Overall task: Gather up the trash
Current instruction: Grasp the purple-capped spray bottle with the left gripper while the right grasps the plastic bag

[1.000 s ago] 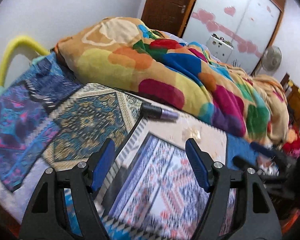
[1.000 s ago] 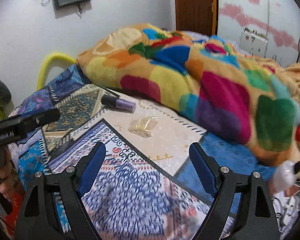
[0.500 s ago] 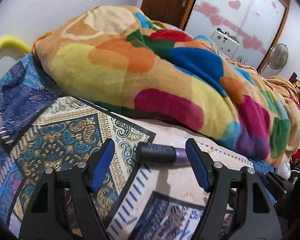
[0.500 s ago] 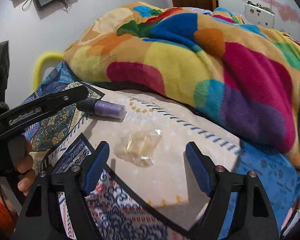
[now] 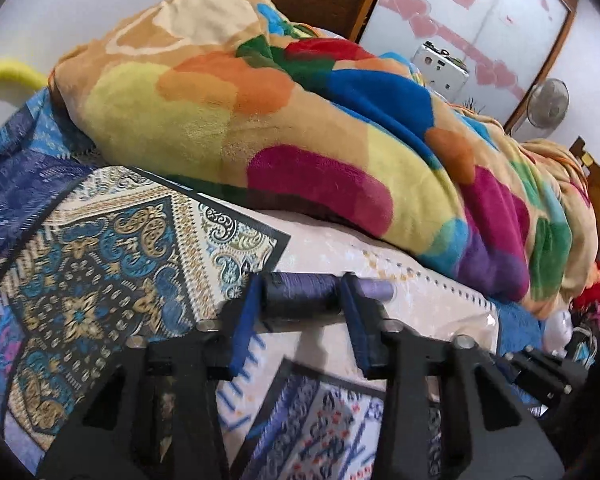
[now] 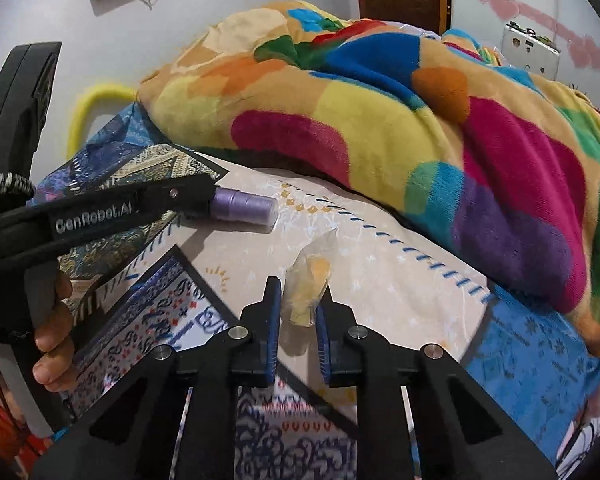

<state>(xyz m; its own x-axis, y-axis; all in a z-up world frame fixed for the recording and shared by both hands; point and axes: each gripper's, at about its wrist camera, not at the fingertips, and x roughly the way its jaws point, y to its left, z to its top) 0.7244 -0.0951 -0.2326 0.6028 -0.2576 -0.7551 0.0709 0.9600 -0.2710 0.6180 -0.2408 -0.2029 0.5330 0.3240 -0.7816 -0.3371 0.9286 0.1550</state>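
We see left gripper (image 5: 302, 300) clamped on purple tube (image 5: 300, 294) | right gripper (image 6: 298, 314) pinching plastic wrapper (image 6: 308, 284), tube at its 11 o'clock | both on bed (image 6: 400, 280)

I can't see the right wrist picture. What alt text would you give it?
The right gripper pinches a crumpled yellowish wrapper on a patterned bedsheet. To the left, the left gripper grips a purple tube, with a colourful blanket heaped behind.
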